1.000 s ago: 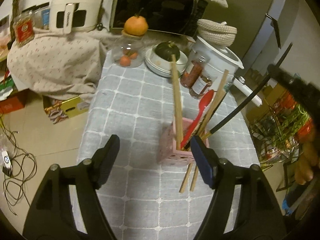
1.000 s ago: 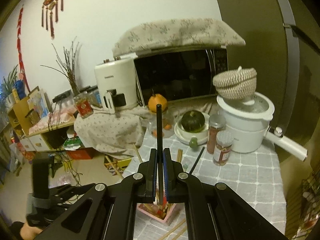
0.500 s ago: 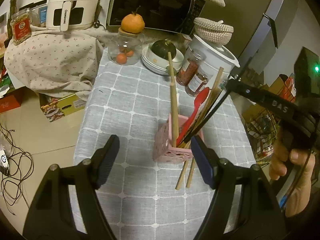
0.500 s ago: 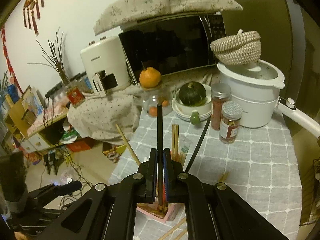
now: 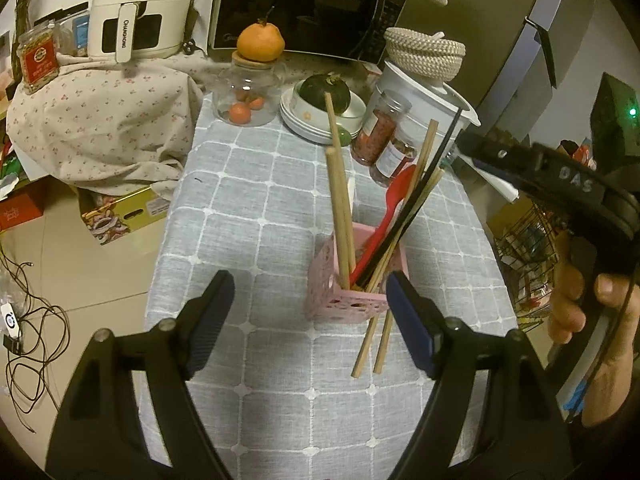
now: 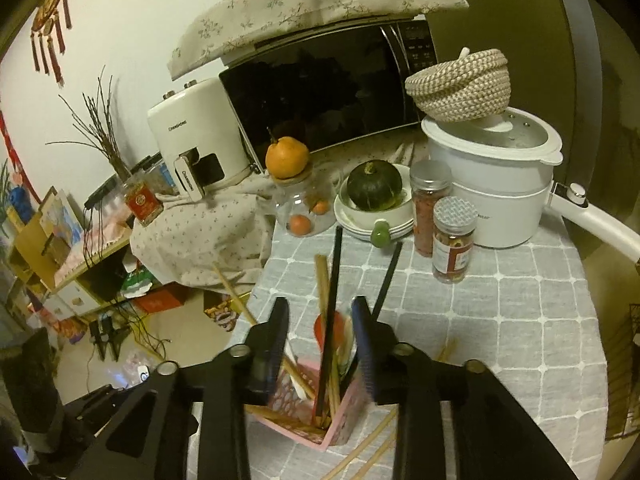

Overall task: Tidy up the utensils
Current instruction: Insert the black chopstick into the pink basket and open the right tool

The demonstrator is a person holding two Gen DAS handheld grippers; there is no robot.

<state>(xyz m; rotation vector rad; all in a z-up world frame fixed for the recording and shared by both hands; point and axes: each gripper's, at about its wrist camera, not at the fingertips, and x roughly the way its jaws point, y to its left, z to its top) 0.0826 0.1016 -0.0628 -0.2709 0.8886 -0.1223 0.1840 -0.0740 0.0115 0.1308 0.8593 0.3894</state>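
Observation:
A pink perforated holder stands on the grey checked tablecloth. It holds wooden chopsticks, a red spatula and black chopsticks. Two wooden chopsticks lie on the cloth in front of it. My left gripper hovers just before the holder, jaws opening, gripping nothing. In the right wrist view my right gripper hangs above the holder, jaws opening. A black chopstick stands loose between them, untouched by the pads. A hand carries that gripper.
At the back stand a microwave, a white air fryer, a white pot with a woven basket on top, two spice jars, a glass jar topped with an orange, and a bowl with a green squash. The table's left edge drops to a floor with cables.
My right gripper came down over the holder and opened off the black chopstick, which now stands in the holder. My left gripper's jaws stand a little wider.

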